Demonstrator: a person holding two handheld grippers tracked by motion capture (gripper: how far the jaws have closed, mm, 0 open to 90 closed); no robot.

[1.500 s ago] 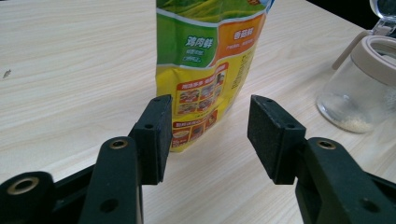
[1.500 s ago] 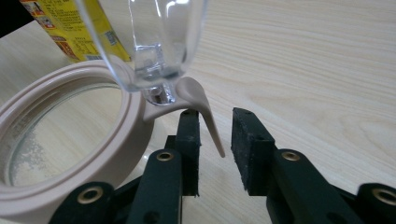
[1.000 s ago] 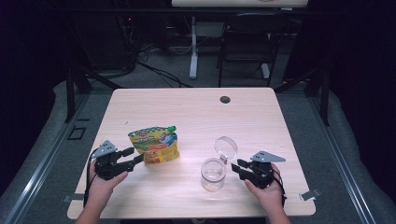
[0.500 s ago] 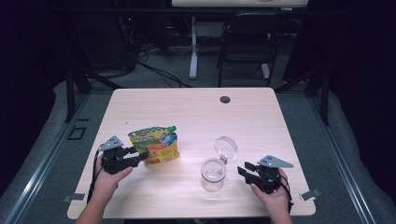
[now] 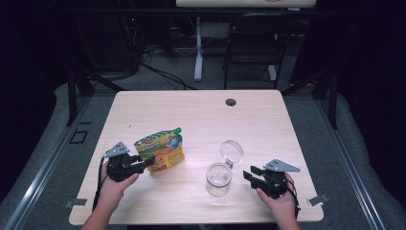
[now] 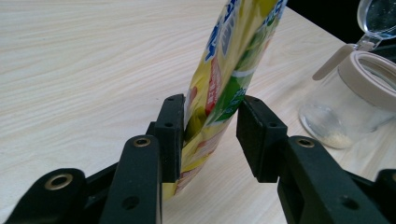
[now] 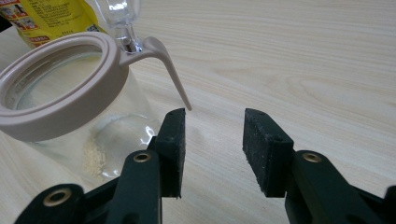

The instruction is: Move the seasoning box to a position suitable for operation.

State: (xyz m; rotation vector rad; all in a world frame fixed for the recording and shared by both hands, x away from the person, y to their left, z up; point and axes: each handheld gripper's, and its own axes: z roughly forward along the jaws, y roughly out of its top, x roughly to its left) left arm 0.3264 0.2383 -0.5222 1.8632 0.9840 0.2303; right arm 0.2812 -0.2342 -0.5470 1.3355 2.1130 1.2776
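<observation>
A: Left gripper [image 6: 208, 135] is straddling the lower edge of the yellow spouted pouch [image 5: 160, 151]. Jaws are spread around it: one pad [image 6: 173, 135] is touching the foil, the other is standing just off it. Not a pinch yet.

B: And the right gripper [image 5: 252, 175]?

A: Jaws apart, holding nothing, hovering just to the right of the glass jar [image 5: 219, 179] and pointing at it. In the right gripper view its jaws are sitting near the jar's beige rim and lid lever.

B: Why that arrangement, you think?

A: My guess: the pouch is standing upright to the left of the jar, green cap [image 5: 177, 130] on top, so it can be lifted and tipped. The jar's clear hinged lid [image 5: 231, 150] is standing open, ready for filling. A little pale residue is lying at its bottom.

B: Count?

A: One pouch, one jar, two grippers, one wooden table [image 5: 201, 115]. One dark grommet [image 5: 231, 102] well beyond the jar, near the far edge.
</observation>
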